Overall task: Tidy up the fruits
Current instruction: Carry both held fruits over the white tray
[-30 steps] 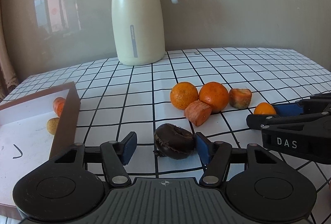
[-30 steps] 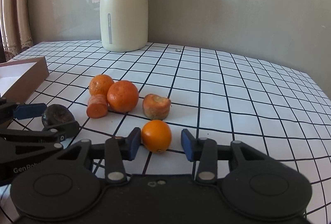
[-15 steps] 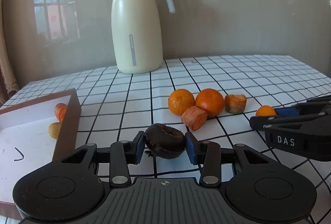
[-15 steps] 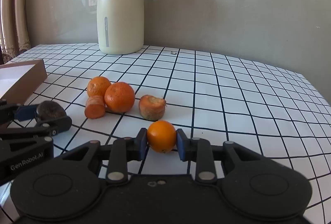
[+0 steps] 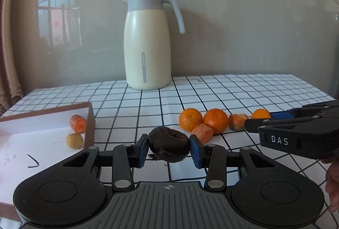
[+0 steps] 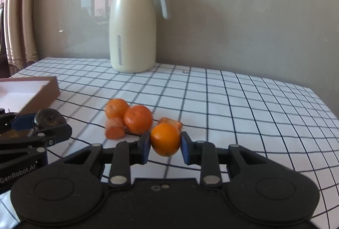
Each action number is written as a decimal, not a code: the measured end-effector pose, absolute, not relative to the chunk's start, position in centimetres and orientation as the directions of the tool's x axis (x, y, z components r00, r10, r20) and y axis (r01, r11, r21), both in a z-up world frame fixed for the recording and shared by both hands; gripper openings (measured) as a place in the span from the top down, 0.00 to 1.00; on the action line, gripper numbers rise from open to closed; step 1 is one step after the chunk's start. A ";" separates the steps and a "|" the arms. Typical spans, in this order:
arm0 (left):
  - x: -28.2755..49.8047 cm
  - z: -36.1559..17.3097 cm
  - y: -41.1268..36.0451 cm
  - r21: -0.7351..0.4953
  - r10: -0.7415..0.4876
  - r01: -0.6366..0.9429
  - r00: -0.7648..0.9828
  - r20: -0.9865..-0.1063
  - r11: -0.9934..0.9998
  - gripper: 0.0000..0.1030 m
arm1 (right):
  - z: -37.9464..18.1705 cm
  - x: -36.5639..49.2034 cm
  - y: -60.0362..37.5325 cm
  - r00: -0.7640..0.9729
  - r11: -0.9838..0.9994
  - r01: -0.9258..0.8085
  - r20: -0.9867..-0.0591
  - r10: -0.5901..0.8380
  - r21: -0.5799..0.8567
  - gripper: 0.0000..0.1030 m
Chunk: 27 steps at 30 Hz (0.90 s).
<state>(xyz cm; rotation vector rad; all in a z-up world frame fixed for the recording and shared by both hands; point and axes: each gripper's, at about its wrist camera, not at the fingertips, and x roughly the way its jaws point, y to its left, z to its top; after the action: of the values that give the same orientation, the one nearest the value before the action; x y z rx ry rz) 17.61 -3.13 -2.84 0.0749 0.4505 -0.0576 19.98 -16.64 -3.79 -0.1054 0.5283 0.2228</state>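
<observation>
My left gripper point(image 5: 168, 149) is shut on a dark brown round fruit point(image 5: 168, 146), held just above the checked tablecloth. My right gripper point(image 6: 165, 145) is shut on a small orange point(image 6: 165, 139), also lifted off the cloth. In the left wrist view the right gripper point(image 5: 262, 117) comes in from the right with that orange point(image 5: 260, 114). On the cloth lie two mandarins point(image 5: 190, 119) point(image 5: 215, 120), an orange cut piece point(image 5: 203, 133) and a browned cut piece point(image 5: 237, 124). The brown box point(image 5: 91, 123) on the left holds an orange piece point(image 5: 78, 123) and a small yellowish fruit point(image 5: 74, 140).
A cream thermos jug point(image 5: 147, 47) with a grey lid stands at the back by the wall. The table's right edge point(image 6: 322, 102) falls away. A hand point(image 5: 333, 182) shows at the right border behind the right gripper.
Both grippers closed on their fruits, the left on the dark fruit and the right on the small orange. Both then rose a little off the cloth with them.
</observation>
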 end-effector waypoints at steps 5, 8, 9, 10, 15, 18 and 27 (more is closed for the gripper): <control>16.6 -1.5 -1.8 0.065 -0.029 0.062 0.910 -0.413 0.996 0.60 | -2.8 19.3 -15.3 0.846 0.964 -0.262 -0.492 0.206 -0.047 0.80; 15.9 -0.8 -0.8 0.067 -0.020 0.051 0.914 -0.405 0.996 0.60 | -2.3 18.8 -14.7 0.848 0.959 -0.277 -0.482 0.219 -0.051 0.80; 15.7 -0.6 -0.5 0.071 -0.014 0.046 0.915 -0.403 0.996 0.60 | -2.1 18.6 -14.4 0.849 0.958 -0.282 -0.479 0.224 -0.053 0.80; 15.5 -0.4 -0.2 0.072 -0.009 0.041 0.915 -0.402 0.997 0.60 | -2.0 18.4 -14.1 0.850 0.956 -0.288 -0.475 0.229 -0.055 0.80; 14.7 0.4 1.5 0.072 0.019 0.010 0.920 -0.392 0.997 0.60 | -1.2 17.6 -12.7 0.850 0.946 -0.317 -0.461 0.254 -0.064 0.80; 14.1 0.8 2.4 0.077 0.035 -0.006 0.922 -0.384 0.997 0.60 | -0.8 17.1 -11.8 0.849 0.939 -0.336 -0.454 0.270 -0.071 0.80; 12.5 1.5 4.9 0.086 0.084 -0.056 0.925 -0.370 0.995 0.60 | 0.5 15.8 -8.6 0.840 0.913 -0.399 -0.431 0.328 -0.082 0.80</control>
<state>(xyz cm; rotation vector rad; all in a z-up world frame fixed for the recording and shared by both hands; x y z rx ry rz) 12.52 4.88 1.46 0.0739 0.3829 0.0717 15.80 -8.56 0.45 -0.1715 0.4241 0.3864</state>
